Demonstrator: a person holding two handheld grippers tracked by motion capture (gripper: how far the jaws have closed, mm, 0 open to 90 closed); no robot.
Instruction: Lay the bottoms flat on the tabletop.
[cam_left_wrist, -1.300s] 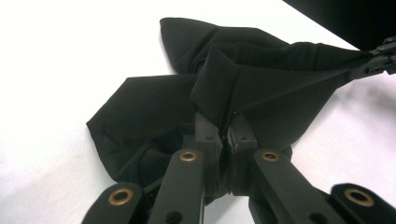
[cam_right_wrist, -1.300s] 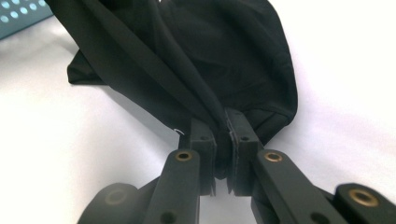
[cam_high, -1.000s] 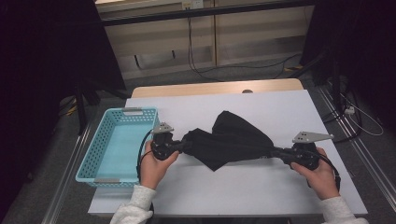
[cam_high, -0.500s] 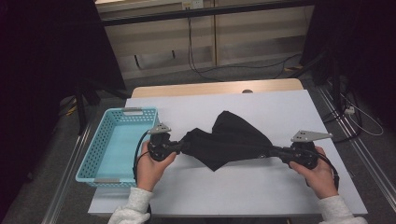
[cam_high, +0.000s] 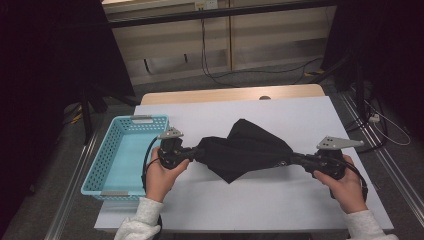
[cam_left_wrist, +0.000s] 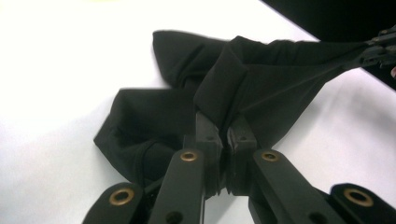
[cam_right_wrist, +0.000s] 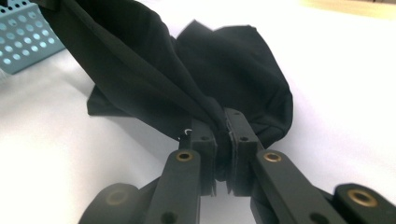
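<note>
Black cloth (cam_high: 245, 150) held taut over the table (cam_high: 280, 205), little changed.
Left tongs (cam_high: 192, 154) and right tongs (cam_high: 296, 159) were kept pinching opposite corners (basket (cam_high: 107, 165) untouched), so folding seemed paused.

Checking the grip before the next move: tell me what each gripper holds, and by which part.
Both hold the black cloth. The left gripper is shut on its left end, the right gripper on its right end, stretching it between them above the table.

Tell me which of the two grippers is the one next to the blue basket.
The left gripper, clamped on the black cloth beside the basket; the right gripper holds the cloth's far end.
</note>
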